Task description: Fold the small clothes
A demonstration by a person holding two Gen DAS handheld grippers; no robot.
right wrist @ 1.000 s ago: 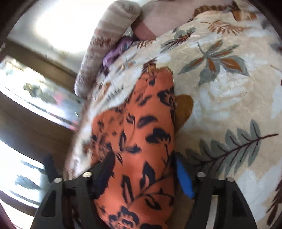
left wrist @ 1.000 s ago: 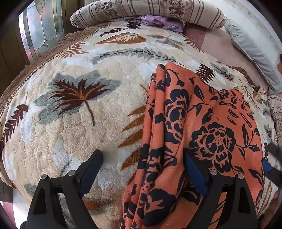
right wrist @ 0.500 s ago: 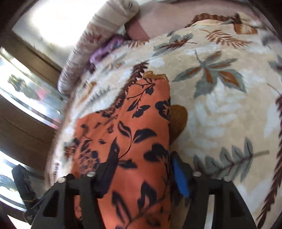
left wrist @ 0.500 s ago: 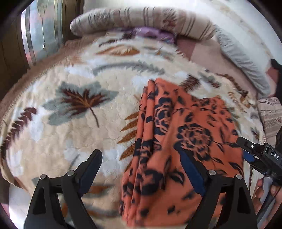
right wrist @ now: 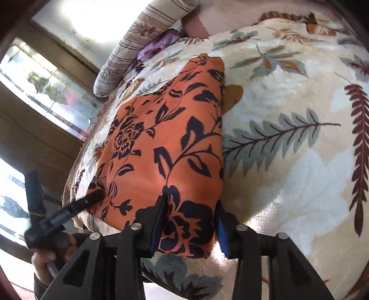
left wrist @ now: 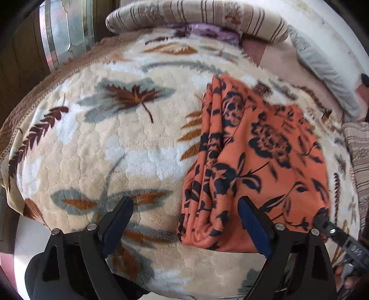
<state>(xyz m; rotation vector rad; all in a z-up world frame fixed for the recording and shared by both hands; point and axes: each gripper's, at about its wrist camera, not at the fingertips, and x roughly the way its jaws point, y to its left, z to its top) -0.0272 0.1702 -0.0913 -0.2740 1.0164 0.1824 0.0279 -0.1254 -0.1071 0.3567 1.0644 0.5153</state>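
An orange garment with a dark floral print (left wrist: 253,161) lies folded on the leaf-patterned blanket (left wrist: 115,143). In the right wrist view it (right wrist: 166,147) runs away from the camera as a long folded rectangle. My left gripper (left wrist: 184,221) is open and empty, just short of the garment's near left corner. My right gripper (right wrist: 189,226) is open, its jaws either side of the garment's near edge, not closed on it. The right gripper's tip shows at the garment's right corner in the left wrist view (left wrist: 322,219). The left gripper shows in the right wrist view (right wrist: 69,210).
A striped bolster pillow (left wrist: 198,20) and a purple cloth (left wrist: 207,32) lie at the head of the bed. A grey pillow (left wrist: 322,76) and a striped cushion (left wrist: 359,157) sit at the right. A window (right wrist: 46,87) is beyond the bed's left edge (left wrist: 20,115).
Both grippers have drawn back toward the near edge of the bed. The garment now lies flat and released, farther from the left gripper. The right gripper has pulled back to the garment's near edge.
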